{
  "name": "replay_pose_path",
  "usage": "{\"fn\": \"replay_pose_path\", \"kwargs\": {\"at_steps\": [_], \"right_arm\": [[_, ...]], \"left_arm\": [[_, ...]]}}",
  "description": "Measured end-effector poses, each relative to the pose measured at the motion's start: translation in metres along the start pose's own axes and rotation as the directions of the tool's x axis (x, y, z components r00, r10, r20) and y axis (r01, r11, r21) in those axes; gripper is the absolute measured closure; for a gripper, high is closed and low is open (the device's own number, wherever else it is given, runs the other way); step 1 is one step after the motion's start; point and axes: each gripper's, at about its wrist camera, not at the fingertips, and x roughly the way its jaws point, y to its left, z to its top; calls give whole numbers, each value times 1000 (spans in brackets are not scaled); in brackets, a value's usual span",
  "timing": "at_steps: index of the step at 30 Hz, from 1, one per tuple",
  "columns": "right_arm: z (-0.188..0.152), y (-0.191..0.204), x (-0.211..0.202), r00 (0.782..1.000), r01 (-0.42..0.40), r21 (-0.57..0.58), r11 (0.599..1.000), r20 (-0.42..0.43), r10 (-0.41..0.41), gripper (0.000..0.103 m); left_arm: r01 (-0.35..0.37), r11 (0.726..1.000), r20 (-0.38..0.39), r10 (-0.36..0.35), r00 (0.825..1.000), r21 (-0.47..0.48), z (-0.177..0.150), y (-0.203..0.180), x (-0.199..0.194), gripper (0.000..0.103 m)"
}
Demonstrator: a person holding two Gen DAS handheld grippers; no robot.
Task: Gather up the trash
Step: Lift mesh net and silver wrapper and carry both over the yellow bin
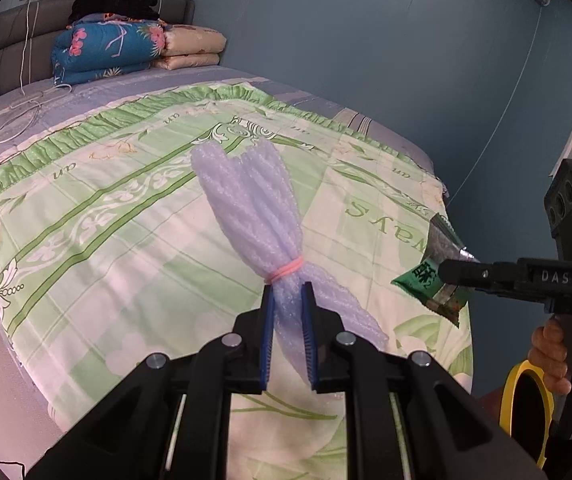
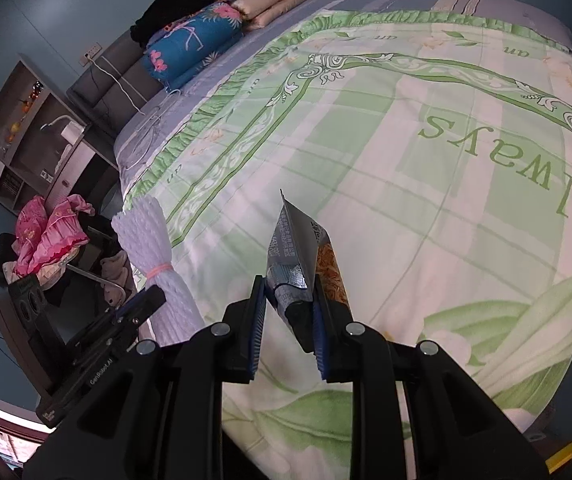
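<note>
My left gripper (image 1: pixel 288 292) is shut on a bundle of white foam netting (image 1: pixel 245 204) tied with a pink rubber band (image 1: pixel 283 270), held above the bed. The bundle also shows in the right wrist view (image 2: pixel 153 256), with the left gripper (image 2: pixel 141 304) at its lower end. My right gripper (image 2: pixel 288 296) is shut on a crumpled snack wrapper (image 2: pixel 298 248), silver inside with an orange print. In the left wrist view the right gripper (image 1: pixel 458 266) holds that wrapper (image 1: pixel 430 272), green outside, over the bed's right edge.
The bed carries a green and white quilt (image 2: pixel 426 160) printed "always". Folded blankets (image 1: pixel 109 48) are stacked at the headboard. A yellow-rimmed bin (image 1: pixel 526 404) sits low at the right. A shelf unit (image 2: pixel 25 128) and pink cloth (image 2: pixel 49 232) stand left of the bed.
</note>
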Motion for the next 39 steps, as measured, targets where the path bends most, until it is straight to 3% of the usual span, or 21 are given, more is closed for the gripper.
{"fn": "replay_pose_path", "kwargs": {"at_steps": [10, 20, 28, 39], "right_arm": [[-82, 21, -85, 995, -32, -1, 999, 93, 32, 82], [-139, 3, -158, 977, -24, 71, 997, 214, 8, 82], [-179, -27, -221, 942, 0, 154, 988, 332, -52, 82], [-212, -59, -266, 886, 59, 232, 971, 435, -158, 82]], "left_arm": [[67, 994, 109, -77, 991, 88, -14, -37, -78, 91], [163, 968, 161, -195, 968, 192, -28, -94, -129, 91], [222, 931, 159, -275, 948, 290, -40, -148, -149, 91], [262, 882, 132, -336, 933, 391, -54, -218, -159, 90]]}}
